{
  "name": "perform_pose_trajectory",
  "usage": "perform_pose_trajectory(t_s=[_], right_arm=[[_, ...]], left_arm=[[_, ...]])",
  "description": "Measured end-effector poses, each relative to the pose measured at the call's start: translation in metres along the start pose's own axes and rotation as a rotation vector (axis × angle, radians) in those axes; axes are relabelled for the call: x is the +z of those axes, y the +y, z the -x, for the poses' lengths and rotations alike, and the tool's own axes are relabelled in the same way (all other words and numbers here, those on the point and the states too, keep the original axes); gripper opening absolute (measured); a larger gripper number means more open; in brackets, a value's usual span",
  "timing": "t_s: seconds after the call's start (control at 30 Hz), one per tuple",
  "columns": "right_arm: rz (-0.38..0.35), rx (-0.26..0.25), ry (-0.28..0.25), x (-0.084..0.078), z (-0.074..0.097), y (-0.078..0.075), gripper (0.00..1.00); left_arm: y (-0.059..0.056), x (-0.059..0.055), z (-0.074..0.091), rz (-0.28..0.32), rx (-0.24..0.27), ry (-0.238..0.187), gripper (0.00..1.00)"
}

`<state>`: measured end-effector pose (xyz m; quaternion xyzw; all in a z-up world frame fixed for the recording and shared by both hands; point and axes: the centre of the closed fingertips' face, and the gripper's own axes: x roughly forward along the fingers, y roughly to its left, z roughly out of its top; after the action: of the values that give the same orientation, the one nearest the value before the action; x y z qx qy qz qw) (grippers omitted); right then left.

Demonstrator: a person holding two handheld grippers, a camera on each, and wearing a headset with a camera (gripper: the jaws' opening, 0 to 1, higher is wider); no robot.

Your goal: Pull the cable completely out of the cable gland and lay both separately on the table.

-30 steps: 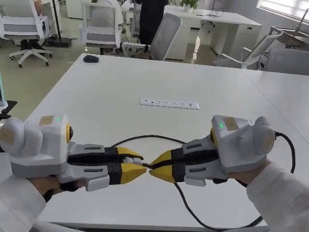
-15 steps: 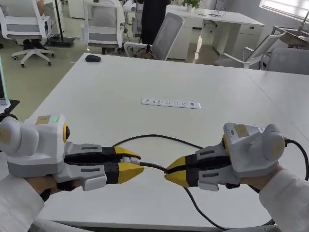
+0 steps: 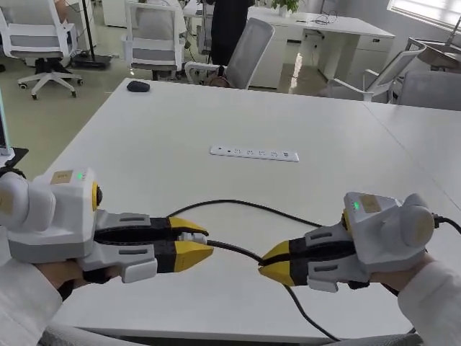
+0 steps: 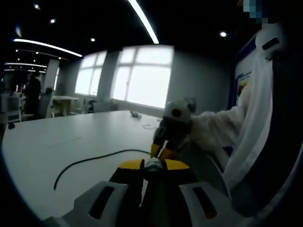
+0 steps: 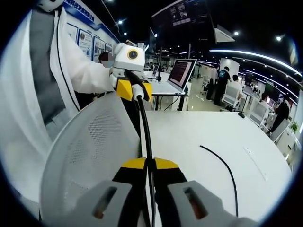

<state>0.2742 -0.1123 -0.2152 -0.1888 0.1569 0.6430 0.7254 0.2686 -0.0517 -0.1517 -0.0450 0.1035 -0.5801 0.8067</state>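
Black cable (image 3: 234, 249) spans the gap above the near edge of the tabletop (image 3: 180, 130), one end inside the pale cable gland (image 3: 191, 236) pinched in the left gripper (image 3: 209, 241); the right gripper (image 3: 262, 262) is clamped tight on the cable

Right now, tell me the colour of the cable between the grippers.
Black; the cable shows best in the right gripper view.

Black cable (image 3: 230, 202), white table (image 3: 180, 130), pale grey cable gland (image 4: 154, 163); left gripper (image 3: 209, 241) and right gripper (image 3: 263, 263) white-bodied, black jaws, yellow tips, green lights; white power strip (image 3: 253, 153) at twelve o'clock, black mouse (image 3: 138, 86) at eleven o'clock
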Motion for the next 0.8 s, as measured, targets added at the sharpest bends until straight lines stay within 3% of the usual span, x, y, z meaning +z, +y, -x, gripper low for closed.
perform_pose_trajectory(t_s=[0.4,0.6,0.8], right_arm=[[-0.023,-0.004,0.001,0.001,0.004,0.003,0.04],[-0.022,-0.006,-0.058,0.022,0.004,0.006,0.17],[0.031,-0.006,-0.08,0.044,0.002,0.013,0.15]], left_arm=[[-0.004,0.006,-0.004,-0.005,-0.01,-0.01,0.17],[-0.006,0.005,-0.007,0.001,-0.011,-0.013,0.17],[-0.012,0.004,-0.012,-0.001,-0.025,-0.005,0.17]])
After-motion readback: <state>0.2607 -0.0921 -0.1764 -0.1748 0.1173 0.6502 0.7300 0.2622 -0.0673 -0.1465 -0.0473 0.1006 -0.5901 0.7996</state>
